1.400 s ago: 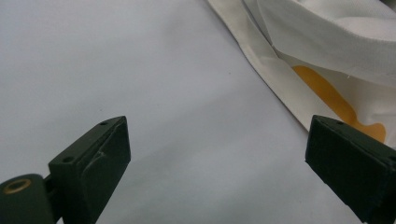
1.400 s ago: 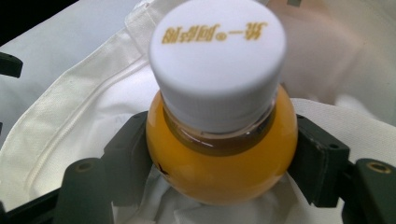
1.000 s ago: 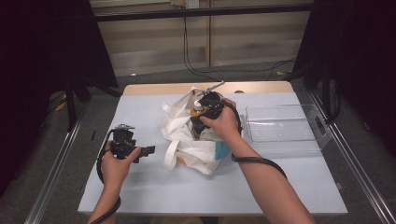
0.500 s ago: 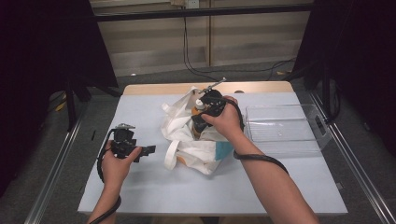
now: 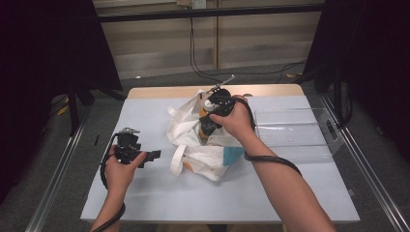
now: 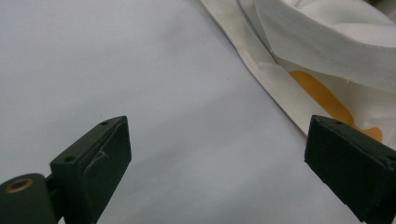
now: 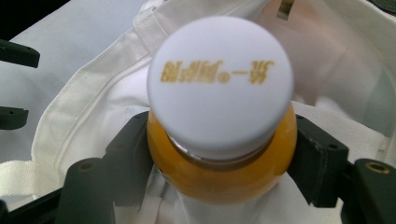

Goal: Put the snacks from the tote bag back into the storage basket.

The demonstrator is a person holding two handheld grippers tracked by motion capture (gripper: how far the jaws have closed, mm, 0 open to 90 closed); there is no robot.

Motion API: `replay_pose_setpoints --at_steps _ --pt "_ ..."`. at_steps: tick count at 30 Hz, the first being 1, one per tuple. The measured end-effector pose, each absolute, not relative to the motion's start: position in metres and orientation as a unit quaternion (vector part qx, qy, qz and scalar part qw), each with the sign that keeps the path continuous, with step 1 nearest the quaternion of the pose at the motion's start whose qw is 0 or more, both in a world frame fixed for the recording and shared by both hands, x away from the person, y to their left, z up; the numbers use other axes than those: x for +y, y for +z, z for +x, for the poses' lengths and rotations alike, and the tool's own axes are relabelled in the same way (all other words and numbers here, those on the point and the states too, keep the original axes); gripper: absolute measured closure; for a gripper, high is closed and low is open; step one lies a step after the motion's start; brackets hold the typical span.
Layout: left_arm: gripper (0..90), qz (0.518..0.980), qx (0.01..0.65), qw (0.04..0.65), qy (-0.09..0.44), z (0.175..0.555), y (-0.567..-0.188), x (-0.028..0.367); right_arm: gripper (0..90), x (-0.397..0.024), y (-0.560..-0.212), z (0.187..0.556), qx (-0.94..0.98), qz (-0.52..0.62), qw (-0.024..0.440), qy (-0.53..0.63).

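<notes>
A white cloth tote bag [image 5: 203, 150] with orange and teal print lies crumpled mid-table. My right gripper [image 5: 206, 126] hovers over the bag's mouth, shut on an orange juice bottle [image 7: 219, 163] just below its white cap [image 7: 219, 84]. The bottle [image 5: 203, 115] stands partly inside the bag's opening. My left gripper [image 5: 152, 155] rests on the table left of the bag, jaws wide open with nothing between them. In the left gripper view, the left gripper [image 6: 217, 163] points across bare tabletop toward the bag's strap and orange print [image 6: 327, 93].
A clear plastic bin [image 5: 295, 130] stands at the right side of the grey table [image 5: 145, 111], close to the bag. Cables trail from both hands. The table's wooden far edge [image 5: 164, 92] lies beyond the bag.
My right hand has shifted very slightly with the bottle still gripped. The left hand and the bag stay where they were.
</notes>
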State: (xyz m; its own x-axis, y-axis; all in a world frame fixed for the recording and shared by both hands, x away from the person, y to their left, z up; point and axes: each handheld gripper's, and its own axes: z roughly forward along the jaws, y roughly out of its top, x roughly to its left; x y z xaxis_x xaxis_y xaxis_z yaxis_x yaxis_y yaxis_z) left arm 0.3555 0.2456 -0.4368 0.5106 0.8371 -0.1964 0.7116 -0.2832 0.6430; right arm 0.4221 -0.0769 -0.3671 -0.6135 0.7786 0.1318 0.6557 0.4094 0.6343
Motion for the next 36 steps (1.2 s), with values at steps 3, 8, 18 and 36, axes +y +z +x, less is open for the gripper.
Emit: replay_pose_setpoints --at_steps 3,8,18,36 --pt "7.2 0.796 0.486 0.350 0.088 0.355 -0.437 0.245 30.4 -0.077 -0.364 0.422 0.834 0.435 0.088 0.329" --pt "7.3 0.797 0.484 0.351 0.092 0.356 -0.437 0.245 30.5 -0.079 -0.359 0.423 0.836 0.433 0.081 0.328" --pt "7.3 0.796 0.485 0.351 0.090 0.356 -0.437 0.246 30.5 -0.082 -0.343 0.424 0.836 0.435 0.068 0.328" --pt "7.2 0.797 0.484 0.349 0.090 0.355 -0.437 0.245 30.5 -0.081 -0.322 0.428 0.848 0.437 0.042 0.295"
